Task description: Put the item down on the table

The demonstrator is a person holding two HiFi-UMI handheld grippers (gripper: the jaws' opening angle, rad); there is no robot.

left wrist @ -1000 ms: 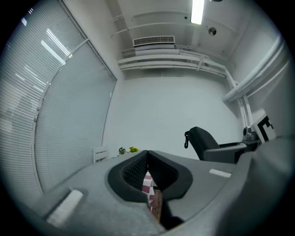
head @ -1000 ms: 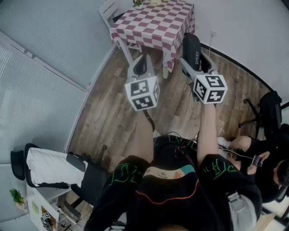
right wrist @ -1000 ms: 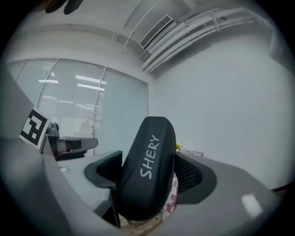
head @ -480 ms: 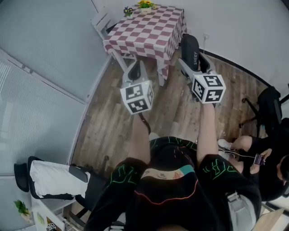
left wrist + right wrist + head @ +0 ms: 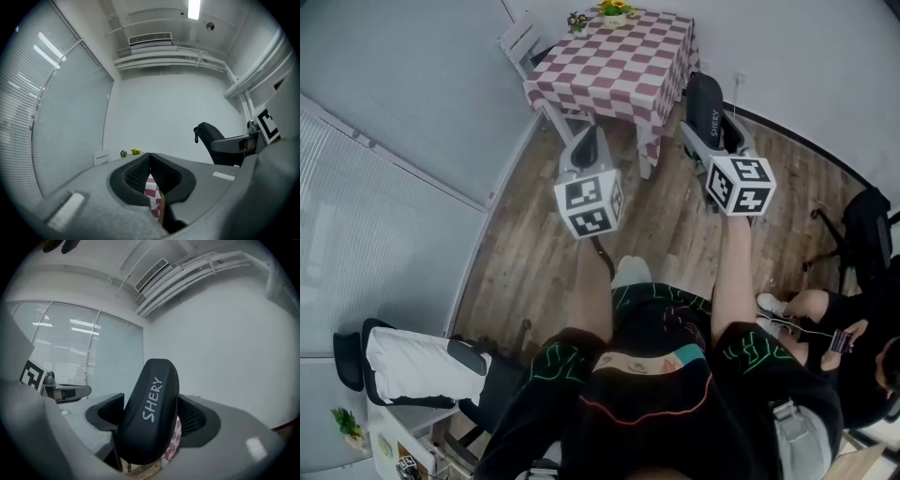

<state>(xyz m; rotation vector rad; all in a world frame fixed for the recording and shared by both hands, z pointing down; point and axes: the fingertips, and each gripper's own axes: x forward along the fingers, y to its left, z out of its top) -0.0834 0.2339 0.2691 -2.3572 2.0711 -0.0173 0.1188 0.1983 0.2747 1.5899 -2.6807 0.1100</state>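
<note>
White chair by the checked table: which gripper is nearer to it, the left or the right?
Left. The left gripper hangs short of the chair, by the table's left corner; the right gripper, holding a black case, is beyond the table's right edge.

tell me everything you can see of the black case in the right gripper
The black oblong case looks smooth, matte and hard, with rounded ends and white "SHERY" lettering along one face. It is clamped at its near part between the jaws of the right gripper, one pad on each side, and sticks out lengthwise past them. It is in the air near the table with the red-and-white checked cloth, not on it.
</note>
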